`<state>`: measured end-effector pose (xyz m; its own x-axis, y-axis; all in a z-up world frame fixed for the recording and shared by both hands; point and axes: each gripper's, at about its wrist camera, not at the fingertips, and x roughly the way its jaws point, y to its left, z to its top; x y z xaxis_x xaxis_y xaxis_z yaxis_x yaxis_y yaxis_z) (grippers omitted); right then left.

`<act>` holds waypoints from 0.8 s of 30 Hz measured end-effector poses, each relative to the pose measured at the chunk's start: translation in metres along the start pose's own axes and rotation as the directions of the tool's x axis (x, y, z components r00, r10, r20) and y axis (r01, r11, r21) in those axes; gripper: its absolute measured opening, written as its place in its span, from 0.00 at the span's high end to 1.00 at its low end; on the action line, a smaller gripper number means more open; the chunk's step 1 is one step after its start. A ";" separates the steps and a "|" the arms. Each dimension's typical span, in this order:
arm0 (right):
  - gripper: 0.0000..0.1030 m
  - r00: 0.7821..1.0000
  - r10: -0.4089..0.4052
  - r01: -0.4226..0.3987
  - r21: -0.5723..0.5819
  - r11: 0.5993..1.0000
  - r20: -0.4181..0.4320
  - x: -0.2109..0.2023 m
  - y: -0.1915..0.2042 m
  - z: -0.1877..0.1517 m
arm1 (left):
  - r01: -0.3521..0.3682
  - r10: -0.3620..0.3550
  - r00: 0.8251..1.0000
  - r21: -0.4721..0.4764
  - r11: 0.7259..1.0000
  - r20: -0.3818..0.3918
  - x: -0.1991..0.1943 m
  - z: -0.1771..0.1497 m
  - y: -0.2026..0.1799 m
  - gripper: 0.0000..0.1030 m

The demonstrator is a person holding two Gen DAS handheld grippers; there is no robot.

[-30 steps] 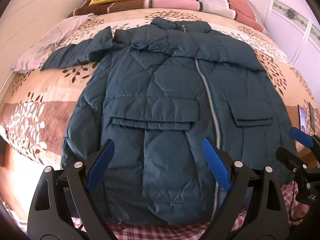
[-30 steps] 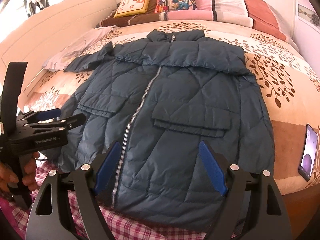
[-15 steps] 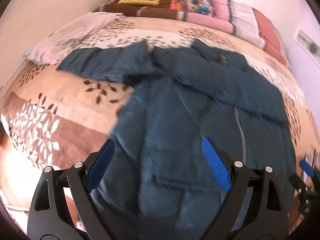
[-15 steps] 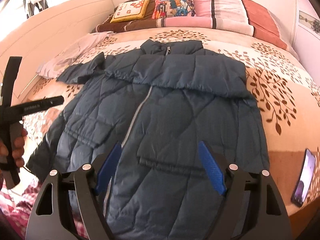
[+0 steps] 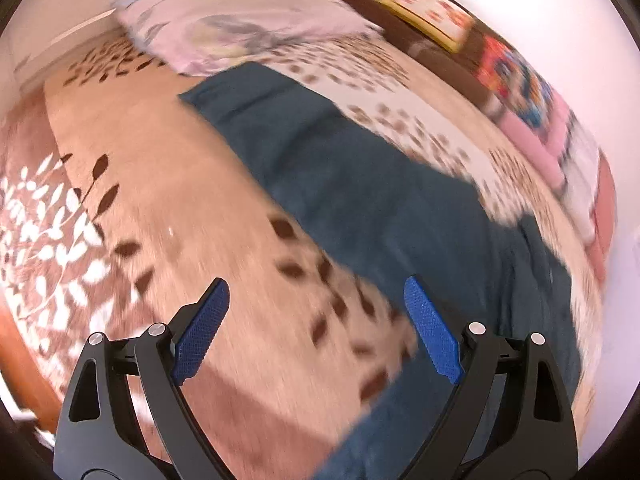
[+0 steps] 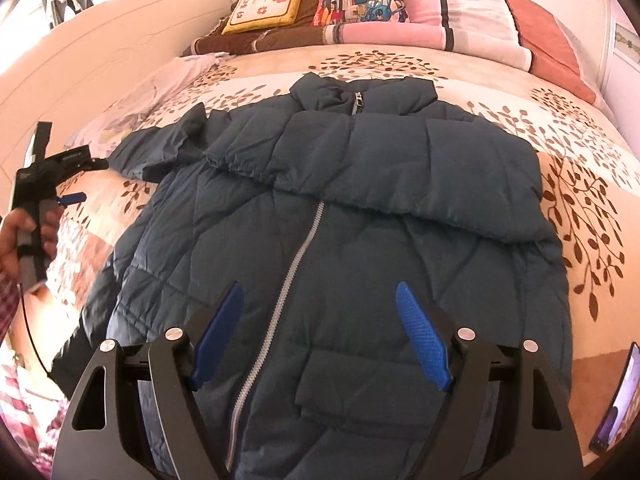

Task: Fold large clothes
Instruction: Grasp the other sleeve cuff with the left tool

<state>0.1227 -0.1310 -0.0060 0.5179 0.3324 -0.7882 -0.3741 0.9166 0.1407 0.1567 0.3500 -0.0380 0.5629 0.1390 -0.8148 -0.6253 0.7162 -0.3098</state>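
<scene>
A dark teal quilted jacket (image 6: pixel 360 240) lies front up on the bed, zipped, its right sleeve folded across the chest. Its left sleeve (image 5: pixel 304 148) stretches out flat over the bedspread. My left gripper (image 5: pixel 316 320) hovers open above the bedspread just short of that sleeve, nothing between its blue pads; the view is blurred. In the right wrist view the left gripper (image 6: pixel 72 184) shows at the far left, held by a hand, near the sleeve's cuff. My right gripper (image 6: pixel 320 336) stands open above the jacket's lower front, straddling the zip.
The leaf-patterned bedspread (image 6: pixel 580 184) covers the bed. Pillows and cushions (image 6: pixel 360 4) line the headboard end. A pale folded cloth (image 5: pixel 248 28) lies beyond the sleeve. A phone (image 6: pixel 616 408) rests at the bed's right edge. A white wall panel (image 6: pixel 100 52) runs along the left.
My left gripper has swung fast to the left off the jacket body toward the outstretched sleeve, rolling as it went. My right gripper has moved forward up the jacket's front.
</scene>
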 end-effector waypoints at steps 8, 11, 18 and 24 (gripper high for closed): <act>0.25 1.000 0.001 -0.001 0.016 1.000 -0.020 0.013 -0.006 0.008 | 0.027 -0.029 1.000 -0.269 0.963 -0.004 0.062 0.058 0.059 0.14; 0.25 0.999 0.000 0.001 0.027 1.000 -0.032 0.020 -0.008 0.009 | 0.071 -0.078 0.997 -0.327 0.942 -0.007 0.082 0.069 0.071 0.22; 0.28 0.998 0.001 0.002 0.040 0.999 -0.067 0.036 -0.011 0.010 | 0.125 -0.123 0.992 -0.352 0.928 0.028 0.098 0.082 0.075 0.26; 0.30 0.997 0.015 -0.015 0.006 1.000 -0.081 0.041 -0.003 0.007 | 0.210 -0.218 0.976 -0.363 0.908 0.019 0.116 0.093 0.070 0.79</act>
<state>0.1505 -0.1179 -0.0346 0.4481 0.3273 -0.8319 -0.3770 0.9130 0.1561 0.2284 0.4803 -0.1084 0.6956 -0.0076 -0.7183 -0.6460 0.4309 -0.6301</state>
